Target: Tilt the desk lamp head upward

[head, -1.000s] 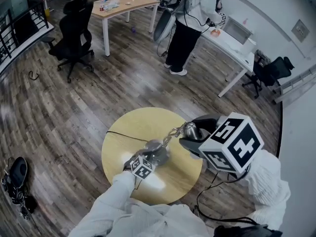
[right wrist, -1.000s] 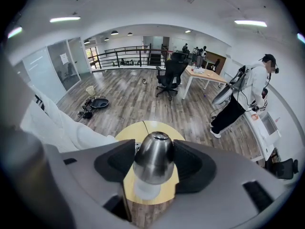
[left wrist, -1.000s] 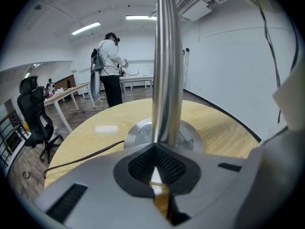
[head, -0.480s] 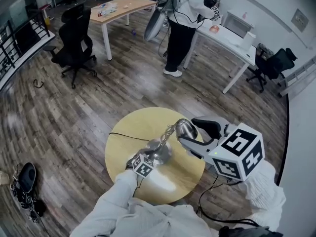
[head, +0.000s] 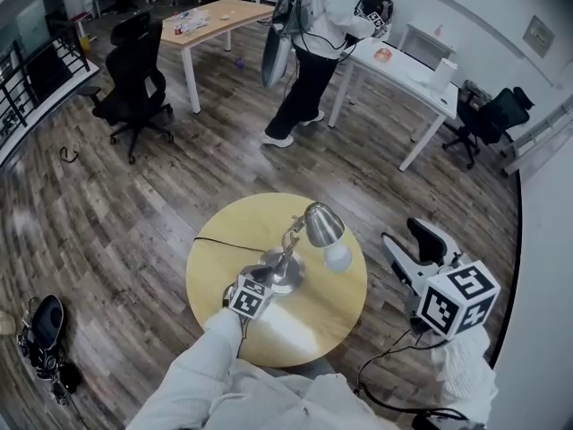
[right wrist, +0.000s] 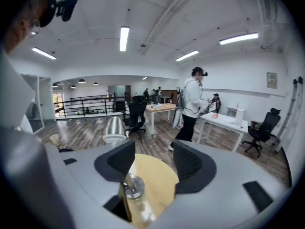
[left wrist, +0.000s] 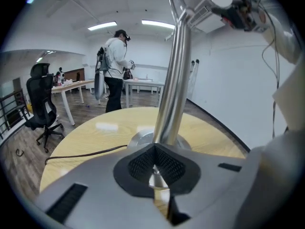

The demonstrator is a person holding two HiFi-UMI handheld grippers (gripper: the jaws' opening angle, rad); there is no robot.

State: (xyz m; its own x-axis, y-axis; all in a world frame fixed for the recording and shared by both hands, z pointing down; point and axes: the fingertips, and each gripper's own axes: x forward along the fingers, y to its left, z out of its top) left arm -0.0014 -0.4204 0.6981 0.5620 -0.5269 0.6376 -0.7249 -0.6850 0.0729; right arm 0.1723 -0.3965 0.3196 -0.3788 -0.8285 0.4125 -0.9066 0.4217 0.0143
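Jaws of your left gripper (left wrist: 153, 149) were closed together on nothing, tips at the desk lamp's base (head: 286, 276) near the round table's (head: 224, 231) middle, its lamp head (head: 322, 224) above that table, while your right gripper (head: 414, 245) stood wide open and empty beyond the table's edge.

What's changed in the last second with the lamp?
The right gripper drew away from the lamp head to the right, past the table edge, jaws open and empty. The head is left free, bulb showing. The left gripper stays shut at the lamp base.
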